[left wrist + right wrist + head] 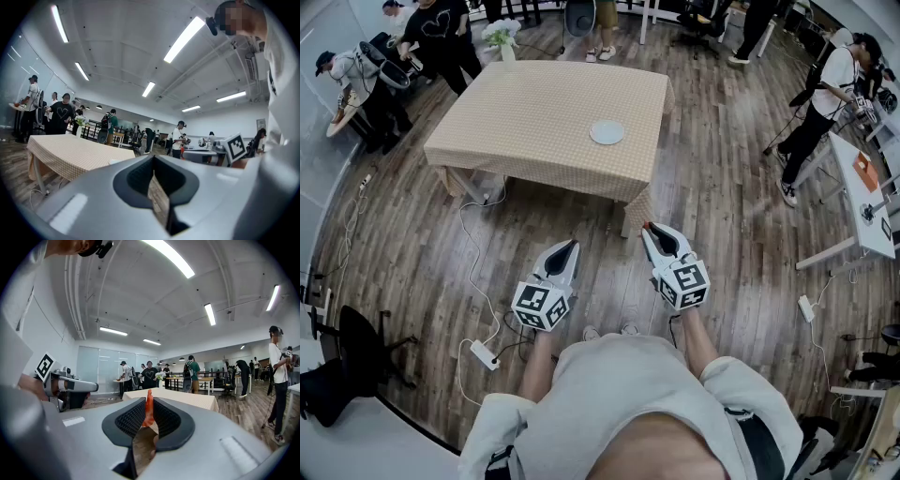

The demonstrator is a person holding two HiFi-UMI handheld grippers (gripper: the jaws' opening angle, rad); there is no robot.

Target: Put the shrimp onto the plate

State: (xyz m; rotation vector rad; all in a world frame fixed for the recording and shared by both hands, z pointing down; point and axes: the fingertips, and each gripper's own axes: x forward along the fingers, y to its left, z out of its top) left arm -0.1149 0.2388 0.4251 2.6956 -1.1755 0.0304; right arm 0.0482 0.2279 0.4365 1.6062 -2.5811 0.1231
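One shrimp (148, 408) riding clamped in right gripper (655, 231); left gripper (570, 247) closed, empty; plate (607, 132) on counter (525, 112) waiting bare; placing undone.

The shrimp (149, 409) is a thin orange-red strip that tapers upward to a point. It stands upright, pinched between the ribbed black pads of the right gripper (149, 416), whose jaws are closed on it, and its tip pokes just above them. In the head view it shows only as a small reddish speck (646, 226) at the gripper's tip, above the wooden floor and just short of the table's near right corner. The plate (607, 132) is small, round and white. It lies flat on the checked cloth of the table (534, 112), near the right edge, well apart from the shrimp.
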